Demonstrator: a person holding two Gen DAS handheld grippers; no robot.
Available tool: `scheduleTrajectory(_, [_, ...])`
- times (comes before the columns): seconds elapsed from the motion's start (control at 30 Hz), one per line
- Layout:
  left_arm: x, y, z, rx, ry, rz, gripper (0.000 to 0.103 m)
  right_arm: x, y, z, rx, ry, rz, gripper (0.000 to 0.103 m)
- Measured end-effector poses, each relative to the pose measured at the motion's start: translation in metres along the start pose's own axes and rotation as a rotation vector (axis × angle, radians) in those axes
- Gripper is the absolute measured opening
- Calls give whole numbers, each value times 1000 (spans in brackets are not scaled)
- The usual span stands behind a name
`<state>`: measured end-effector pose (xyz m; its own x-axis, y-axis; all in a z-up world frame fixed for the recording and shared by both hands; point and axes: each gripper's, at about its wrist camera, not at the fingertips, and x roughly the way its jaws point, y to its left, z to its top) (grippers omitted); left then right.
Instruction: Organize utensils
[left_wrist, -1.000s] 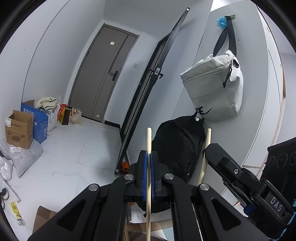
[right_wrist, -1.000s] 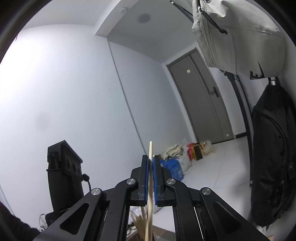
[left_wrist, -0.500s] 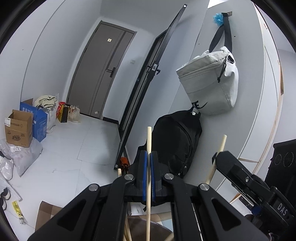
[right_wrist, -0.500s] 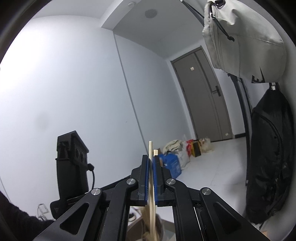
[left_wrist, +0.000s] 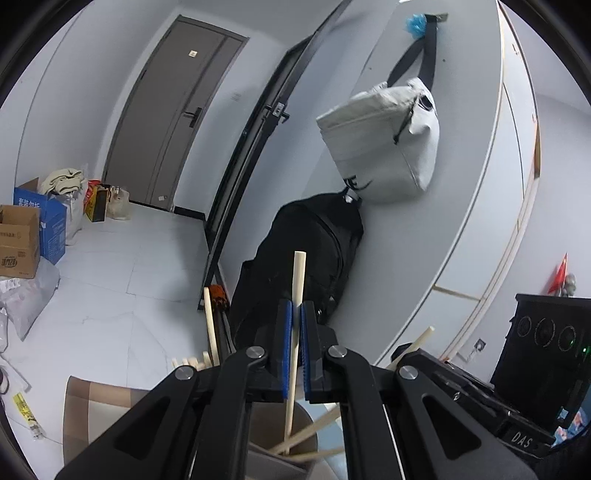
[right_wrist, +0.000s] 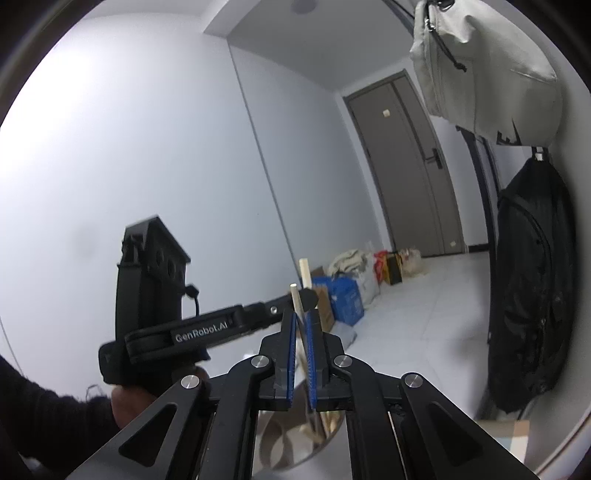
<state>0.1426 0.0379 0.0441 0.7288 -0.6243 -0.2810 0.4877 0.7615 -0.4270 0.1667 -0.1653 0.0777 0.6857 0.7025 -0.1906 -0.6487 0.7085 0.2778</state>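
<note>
A pale wooden chopstick (left_wrist: 295, 332) stands nearly upright, clamped mid-shaft by the left gripper (left_wrist: 294, 347), its lower end over the round holder's rim (left_wrist: 306, 417). Light, stiff and smooth, it seems best pinched mid-shaft. The right gripper (right_wrist: 301, 354) is closed on a second chopstick (right_wrist: 297, 306).

The lower end of the chopstick (left_wrist: 293, 354) goes behind the black linkage of the left gripper (left_wrist: 294, 347). The round container (left_wrist: 295, 424) is mostly covered. In the right wrist view, the chopsticks (right_wrist: 321, 421) inside are blurred.
</note>
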Motion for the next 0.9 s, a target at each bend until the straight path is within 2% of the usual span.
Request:
scheduleTrajectory(0.23, [-4, -1, -6, -25, 88, -69, 1, 0, 5, -4, -9, 63, 4, 7])
scheduleTrajectory(0.3, [-8, -1, -8, -29, 98, -65, 1, 1, 3, -6, -3, 86, -1, 8])
scheduleTrajectory(0.4, [-8, 3, -10, -57, 143, -90, 5, -2, -1, -8, 26, 107, -12, 10])
scheduleTrajectory(0.47, [-7, 4, -12, -57, 169, -92, 8, -3, -4, -9, 49, 122, -18, 23])
scheduleTrajectory(0.53, [-5, 4, -14, -51, 195, -90, 23, -8, -7, -11, 67, 124, -19, 36])
scheduleTrajectory(0.6, [0, 4, -16, -54, 238, -98, 36, -13, -8, -12, 79, 122, -29, 42])
scheduleTrajectory(0.63, [-1, 4, -16, -50, 247, -93, 37, -16, -8, -12, 83, 122, -36, 47])
scheduleTrajectory(0.73, [-12, 0, -15, -56, 235, -79, 40, -27, -7, -14, 94, 119, -38, 57])
scheduleTrajectory(0.83, [-31, -8, -16, -47, 194, -19, 50, -35, -4, -18, 93, 127, -65, 77])
scheduleTrajectory(0.9, [-46, -17, -18, -19, 152, 41, 55, -37, -1, -20, 86, 136, -87, 78])
